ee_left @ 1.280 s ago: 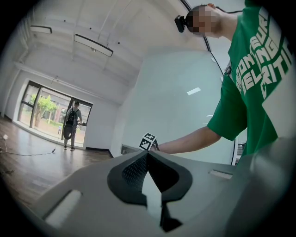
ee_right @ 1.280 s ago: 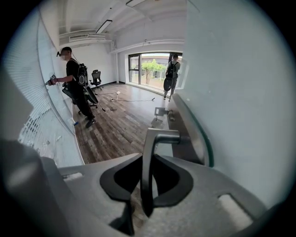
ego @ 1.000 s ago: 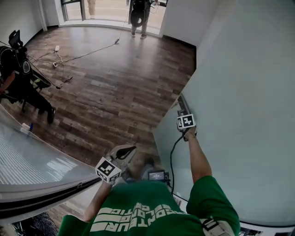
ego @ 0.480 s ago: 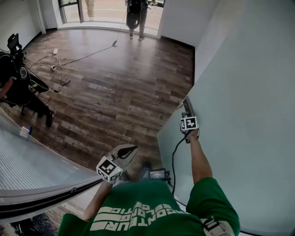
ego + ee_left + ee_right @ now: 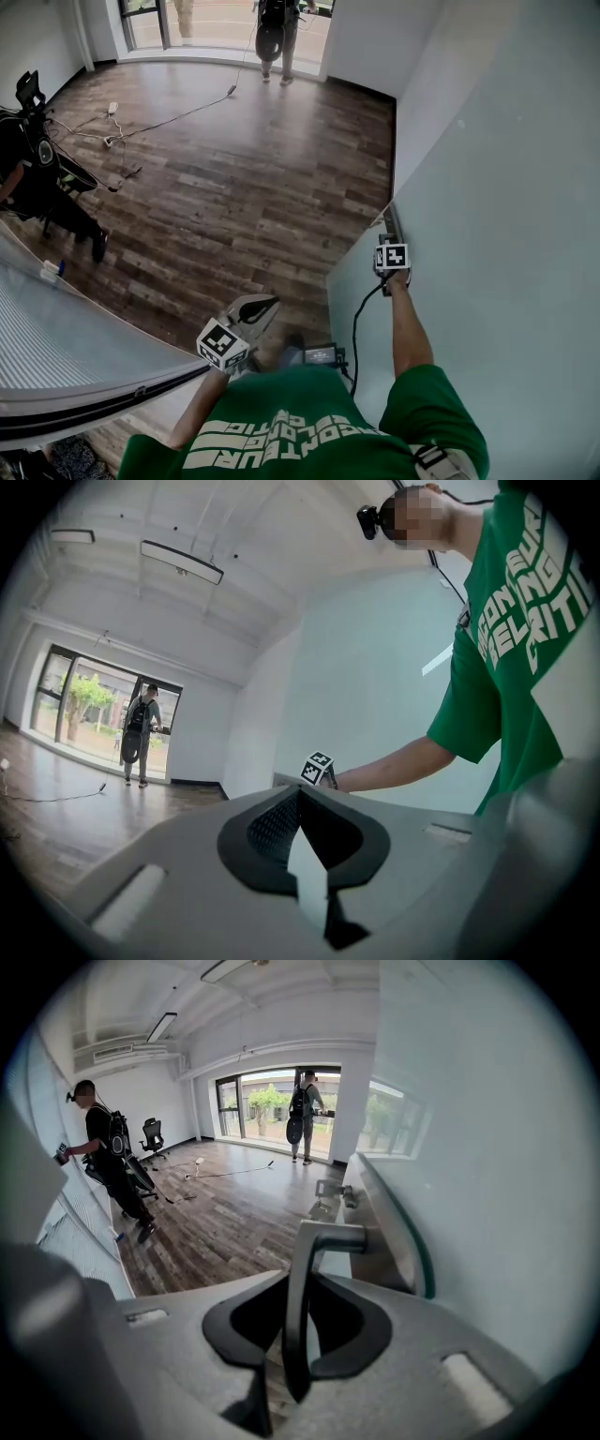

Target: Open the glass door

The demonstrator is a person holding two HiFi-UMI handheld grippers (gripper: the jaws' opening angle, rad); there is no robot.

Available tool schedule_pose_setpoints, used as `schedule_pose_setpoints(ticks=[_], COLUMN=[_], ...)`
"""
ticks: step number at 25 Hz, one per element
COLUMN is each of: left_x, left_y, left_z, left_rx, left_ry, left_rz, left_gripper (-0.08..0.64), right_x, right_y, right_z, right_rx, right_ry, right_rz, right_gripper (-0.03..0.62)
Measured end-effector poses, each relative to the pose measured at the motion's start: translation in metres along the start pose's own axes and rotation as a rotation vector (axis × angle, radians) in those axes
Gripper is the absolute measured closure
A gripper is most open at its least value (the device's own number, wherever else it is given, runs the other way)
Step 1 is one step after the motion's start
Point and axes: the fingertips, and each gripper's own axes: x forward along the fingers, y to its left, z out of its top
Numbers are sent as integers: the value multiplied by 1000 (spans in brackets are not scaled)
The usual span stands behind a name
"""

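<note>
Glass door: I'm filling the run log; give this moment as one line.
task: open glass door | right hand-held gripper: shut on door handle | left hand-held gripper: shut, empty, away from door

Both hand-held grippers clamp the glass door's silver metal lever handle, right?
No: only the right hand-held gripper clamps the silver metal lever handle of the glass door. The left gripper view shows the left hand-held gripper shut on nothing.

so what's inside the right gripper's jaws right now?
The metal lever handle of the glass door. The right gripper is shut on its upright grip, pads on either side. The handle's lower end is covered by the gripper's own body.
</note>
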Motion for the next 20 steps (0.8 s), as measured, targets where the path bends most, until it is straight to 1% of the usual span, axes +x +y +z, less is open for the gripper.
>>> schedule_pose_setpoints(ticks=[10, 15, 20], left_x=[18, 24, 26], left_y=[-1, -4, -1], left_z=[-1, -3, -1], left_rx=[-4, -2, 0], left_ry=[25, 38, 44], left_rz=[1, -11, -5], left_gripper=[545, 545, 546], right_x=[2, 2, 3], right_y=[-41, -60, -75], right_z=[0, -4, -3], right_rx=[36, 70, 100], right_ry=[-19, -21, -30], right_rz=[-42, -63, -79], right_gripper=[538, 538, 540])
